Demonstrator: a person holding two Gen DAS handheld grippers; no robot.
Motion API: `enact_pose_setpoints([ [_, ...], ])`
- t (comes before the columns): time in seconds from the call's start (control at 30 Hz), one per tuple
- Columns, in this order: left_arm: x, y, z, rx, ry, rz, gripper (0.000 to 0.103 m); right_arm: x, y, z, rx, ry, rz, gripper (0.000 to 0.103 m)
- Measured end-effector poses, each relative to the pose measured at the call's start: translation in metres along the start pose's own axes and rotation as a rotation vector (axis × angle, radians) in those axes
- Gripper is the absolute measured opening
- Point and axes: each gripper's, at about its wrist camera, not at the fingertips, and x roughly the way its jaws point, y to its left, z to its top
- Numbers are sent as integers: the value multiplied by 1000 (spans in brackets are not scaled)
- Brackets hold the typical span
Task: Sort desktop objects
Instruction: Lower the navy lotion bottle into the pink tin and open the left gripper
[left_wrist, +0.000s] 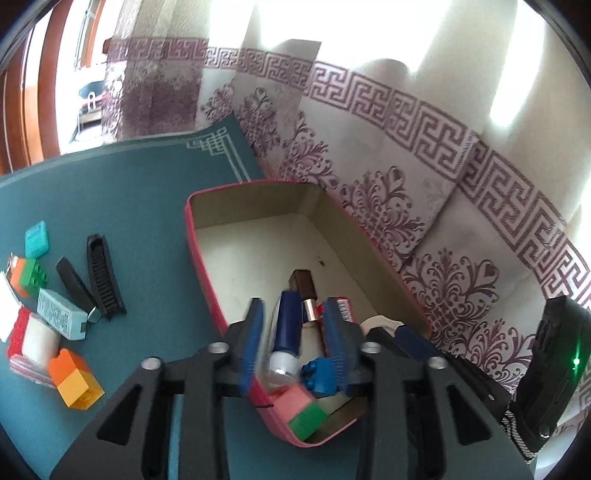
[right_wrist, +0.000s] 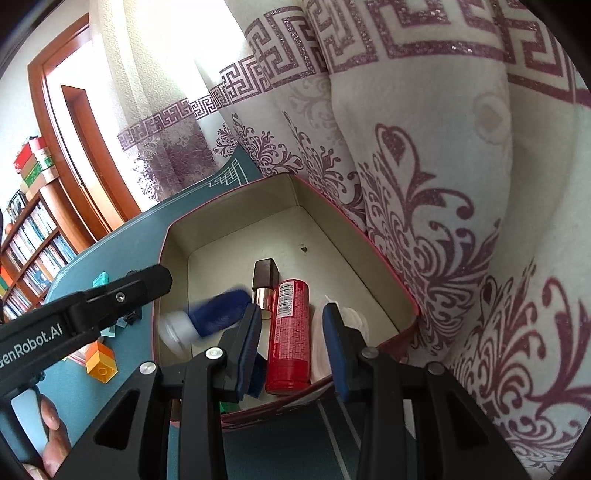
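Two ribbed-padded grippers, left (left_wrist: 293, 339) and right (right_wrist: 291, 345), gape over the red cardboard box (left_wrist: 207, 280) (blurred blue tube (left_wrist: 286, 328) inside)

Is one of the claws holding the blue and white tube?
No, neither claw grips anything. The blue and white tube is blurred, apparently dropping into the red box between the open left claw. The right claw is open too.

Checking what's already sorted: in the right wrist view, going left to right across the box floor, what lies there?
Blurred blue-and-white tube → brown-capped lipstick → red can → white object, partly hidden behind the right gripper's finger.
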Motion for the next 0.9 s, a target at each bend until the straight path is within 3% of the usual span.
enact_pose_setpoints([
  [0.07, -2, 5, -3, -16, -9, 11, 51, -1, 2, -1, -3, -1, 2, 38],
  [0.3, -13, 16, -6, -43, -20, 36, 51, -4, 9, -3, -20, -4, 16, 38],
  [0.47, -20, 22, -12, -53, -22, 66, 70, -7, 13, -3, -26, -10, 33, 39],
  [0.83, -35, 61, -33, -148, 0, 111, 71, -15, 32, -8, -63, -35, 62, 58],
  [0.9, -40, 70, -36, -166, -4, 125, 71, -17, 36, -10, -72, -41, 66, 65],
])
